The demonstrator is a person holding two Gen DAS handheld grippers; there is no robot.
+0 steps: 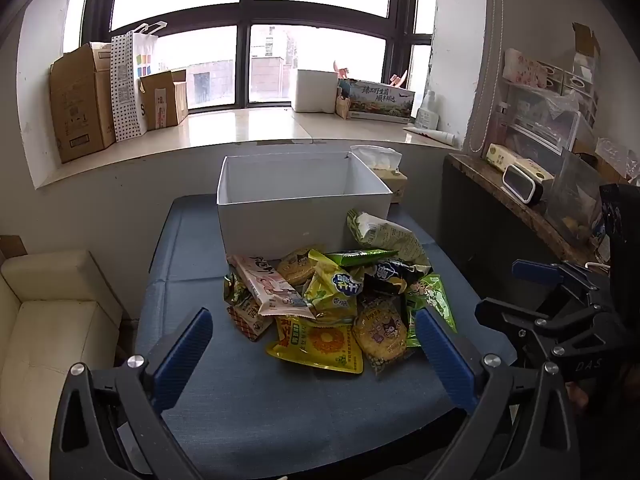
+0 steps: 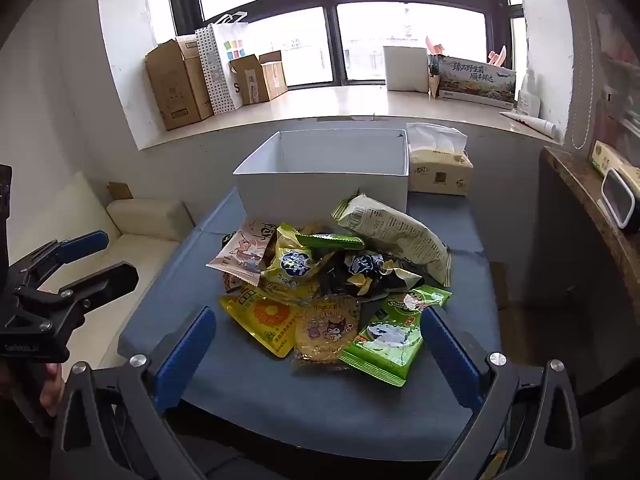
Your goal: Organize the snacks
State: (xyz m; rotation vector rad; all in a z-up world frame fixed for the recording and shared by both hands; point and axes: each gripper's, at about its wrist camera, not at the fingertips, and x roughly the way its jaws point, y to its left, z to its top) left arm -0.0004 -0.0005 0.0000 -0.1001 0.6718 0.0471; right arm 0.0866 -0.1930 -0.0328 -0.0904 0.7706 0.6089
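Note:
A pile of snack packets (image 1: 332,304) lies on the blue table (image 1: 248,400), just in front of an open white box (image 1: 296,216) whose inside looks empty. The pile (image 2: 332,280) and the box (image 2: 324,184) also show in the right wrist view. A yellow ring-snack bag (image 1: 320,344) and a round cookie pack (image 1: 380,334) lie nearest. A green packet (image 2: 388,340) lies at the front right. My left gripper (image 1: 314,344) is open and empty, above the table before the pile. My right gripper (image 2: 318,344) is open and empty, likewise before the pile.
A tissue box (image 2: 438,168) stands right of the white box. A cream sofa (image 1: 48,320) is to the left. A dark side shelf (image 1: 520,200) with clutter is to the right. Cardboard boxes (image 1: 80,100) stand on the window sill behind.

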